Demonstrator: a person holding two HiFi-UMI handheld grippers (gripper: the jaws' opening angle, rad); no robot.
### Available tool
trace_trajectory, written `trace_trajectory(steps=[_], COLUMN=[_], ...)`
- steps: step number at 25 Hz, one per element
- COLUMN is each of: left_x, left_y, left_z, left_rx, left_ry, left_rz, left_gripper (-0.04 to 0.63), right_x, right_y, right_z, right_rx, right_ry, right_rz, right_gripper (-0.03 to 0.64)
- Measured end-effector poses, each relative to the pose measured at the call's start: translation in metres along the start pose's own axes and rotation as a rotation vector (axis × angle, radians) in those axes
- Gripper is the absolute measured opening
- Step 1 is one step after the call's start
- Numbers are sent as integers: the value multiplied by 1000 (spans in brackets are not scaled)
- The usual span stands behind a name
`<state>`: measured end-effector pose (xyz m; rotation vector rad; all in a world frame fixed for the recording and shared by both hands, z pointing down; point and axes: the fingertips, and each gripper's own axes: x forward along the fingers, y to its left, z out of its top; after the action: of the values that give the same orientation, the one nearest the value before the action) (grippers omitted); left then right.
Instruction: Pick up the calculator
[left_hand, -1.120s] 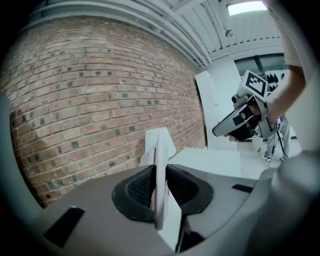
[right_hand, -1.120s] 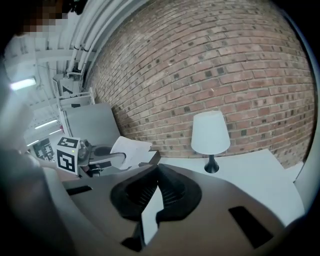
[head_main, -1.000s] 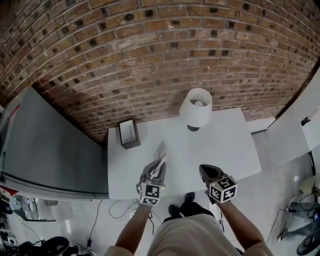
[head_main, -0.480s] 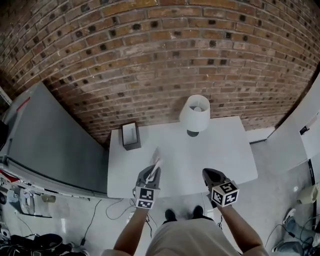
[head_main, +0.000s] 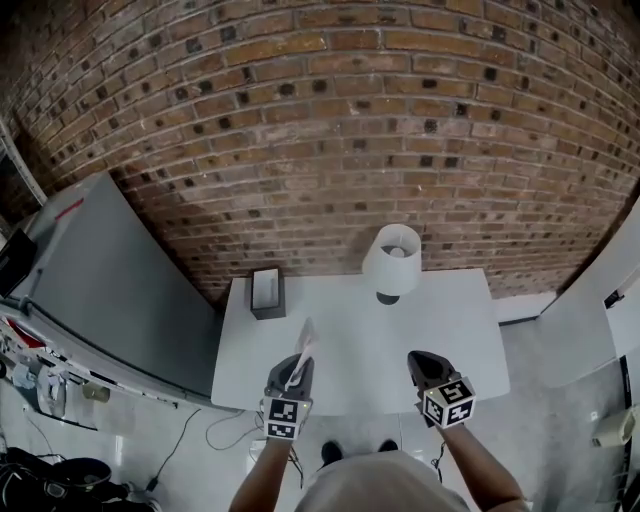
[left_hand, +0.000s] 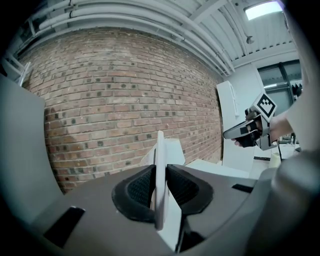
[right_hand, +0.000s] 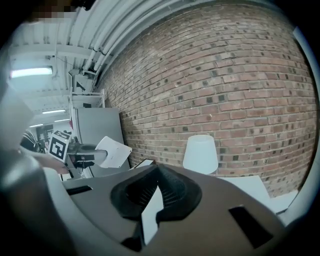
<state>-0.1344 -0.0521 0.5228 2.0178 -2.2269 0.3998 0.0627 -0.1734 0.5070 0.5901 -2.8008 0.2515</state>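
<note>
Forearms reach forward from the bottom of the head view, side by side, each carrying a gripper above the near edge of the white table (head_main: 450, 335). Both grippers point away from the person toward the brick wall (head_main: 330, 130), tipped slightly downward, with their marker cubes facing up at the camera.

The left gripper (head_main: 295, 363) is clamped on the calculator (head_main: 305, 338). In its own view the two ribbed pads press against the flat faces of the thin white slab, which stands on edge between them and sticks out well past the fingertips. The calculator is clear of the tabletop, in the air above the table's front left part. From the right gripper view it shows as a pale tilted panel held out in front of the other gripper.

The right gripper (head_main: 419, 358) hovers well apart to the right at about the same height. Its jaws are drawn together at the tips with nothing between them.

Farther back on the table stands a white lamp (head_main: 391, 258), and a dark box (head_main: 267, 292) sits at the back left corner. A grey cabinet (head_main: 120, 280) stands left of the table.
</note>
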Motion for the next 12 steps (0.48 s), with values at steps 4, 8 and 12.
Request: trace_trajectory(steps=[4, 8, 12], left_x=[1, 2, 3], left_y=[-1, 1, 1], left_z=[5, 0, -4], left_rx=[-4, -20, -25], left_ry=[-5, -6, 23], left_rz=[18, 28, 28], left_gripper=[89, 89, 89], right_x=[-3, -3, -3], right_y=[-5, -7, -9], right_z=[13, 17, 15], right_rx=[-46, -49, -44], right_ry=[-28, -44, -40], right_rz=[18, 26, 28], right_gripper=[11, 11, 11])
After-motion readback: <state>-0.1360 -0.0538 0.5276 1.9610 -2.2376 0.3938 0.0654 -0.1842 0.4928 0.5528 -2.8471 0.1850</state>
